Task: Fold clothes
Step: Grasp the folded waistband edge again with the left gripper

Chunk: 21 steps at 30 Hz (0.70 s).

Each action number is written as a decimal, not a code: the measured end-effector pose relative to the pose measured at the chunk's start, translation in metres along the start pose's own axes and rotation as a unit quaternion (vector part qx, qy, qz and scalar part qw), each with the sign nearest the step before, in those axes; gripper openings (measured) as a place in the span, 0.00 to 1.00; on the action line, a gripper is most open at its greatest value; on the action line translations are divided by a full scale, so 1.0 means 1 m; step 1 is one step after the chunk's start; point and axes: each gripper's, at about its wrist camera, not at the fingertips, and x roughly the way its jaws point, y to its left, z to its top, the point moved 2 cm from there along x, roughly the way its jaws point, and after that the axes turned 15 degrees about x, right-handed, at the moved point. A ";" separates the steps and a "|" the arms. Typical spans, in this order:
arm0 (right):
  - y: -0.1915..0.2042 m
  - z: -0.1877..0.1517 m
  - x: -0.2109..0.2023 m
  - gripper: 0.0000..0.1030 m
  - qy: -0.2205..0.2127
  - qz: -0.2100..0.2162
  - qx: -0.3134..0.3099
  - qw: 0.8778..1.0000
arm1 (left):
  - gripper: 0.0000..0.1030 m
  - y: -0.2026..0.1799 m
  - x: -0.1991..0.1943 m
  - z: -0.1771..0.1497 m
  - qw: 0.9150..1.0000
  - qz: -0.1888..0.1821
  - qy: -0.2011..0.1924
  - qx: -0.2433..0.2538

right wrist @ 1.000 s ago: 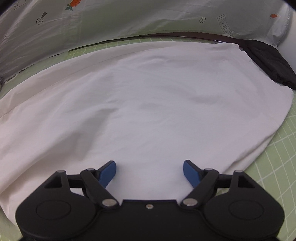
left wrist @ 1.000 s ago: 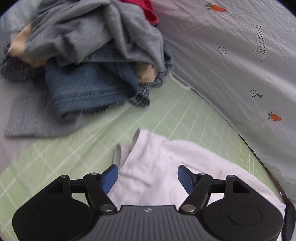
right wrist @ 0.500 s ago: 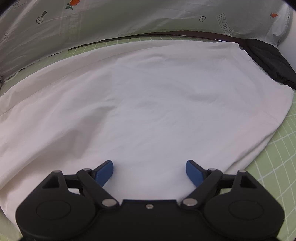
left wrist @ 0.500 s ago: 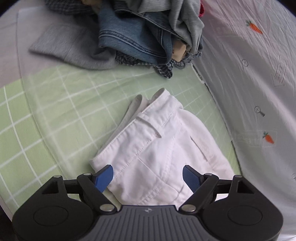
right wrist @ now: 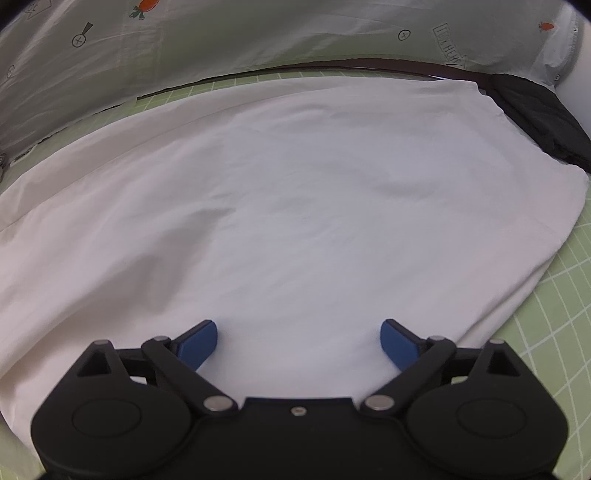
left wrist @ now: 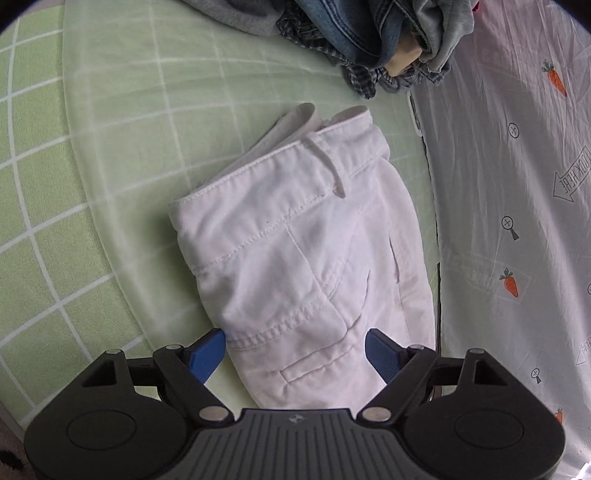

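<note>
- Our left gripper hangs spread wide over the white trousers on the green mat.
- Our right gripper gapes wide, empty, above them.

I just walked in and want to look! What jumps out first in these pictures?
The white trousers, spread on the green checked mat, fill both views. The left gripper and right gripper hover open over them. A heap of jeans and grey clothes waits at the far edge.
</note>
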 end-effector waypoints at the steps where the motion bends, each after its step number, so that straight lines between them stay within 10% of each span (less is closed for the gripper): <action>1: -0.001 0.000 0.000 0.95 -0.001 0.002 -0.001 1.000 | 0.81 0.001 0.001 0.000 1.000 0.001 -0.003 -0.002; 11: 0.001 -0.004 0.001 1.00 -0.014 0.006 -0.010 1.000 | 0.78 -0.004 0.009 0.014 0.998 0.023 -0.055 0.012; 21: -0.002 -0.004 0.000 1.00 -0.019 0.015 -0.011 1.000 | 0.22 -0.002 0.008 0.019 0.994 0.039 -0.100 -0.006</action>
